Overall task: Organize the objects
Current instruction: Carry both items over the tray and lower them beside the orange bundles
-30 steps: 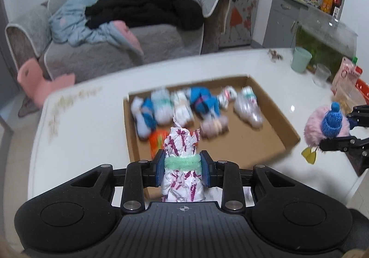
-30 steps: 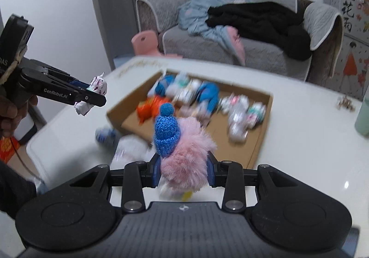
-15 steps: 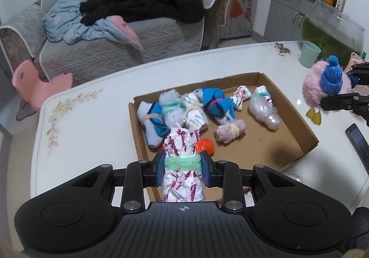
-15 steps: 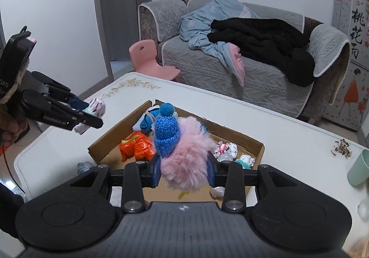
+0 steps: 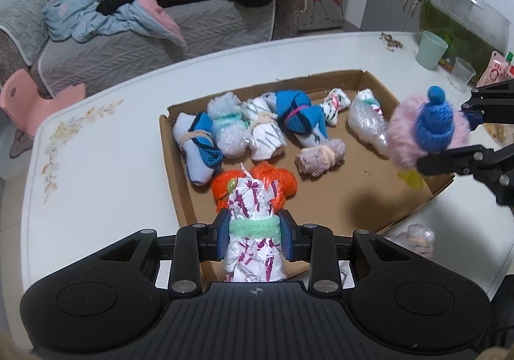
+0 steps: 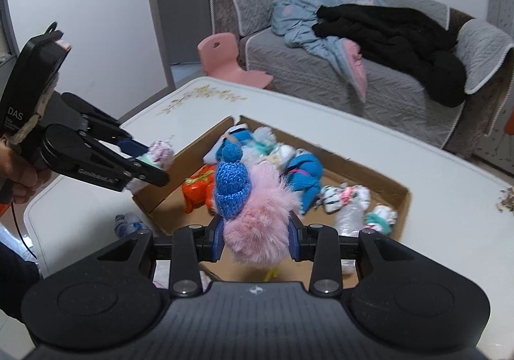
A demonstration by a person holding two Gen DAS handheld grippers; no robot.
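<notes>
Cardboard tray, crowded: left tool clamped on a white-purple sock roll, right tool on a pink plush; careless release risks rolls spilling over the low rim.

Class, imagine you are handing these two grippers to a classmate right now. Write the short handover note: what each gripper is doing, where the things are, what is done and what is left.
Left gripper: shut on the white bundle with purple marks, held above the near edge of the cardboard tray.
Right gripper: shut on the pink fluffy toy with the blue knit hat, held above the tray's right side.
Done: about nine bundles already lie in the tray, among them the orange bundle.
Left: set both held items down in the tray; a clear-wrapped bundle lies on the white table outside the tray's near edge, and another beside its corner.
</notes>
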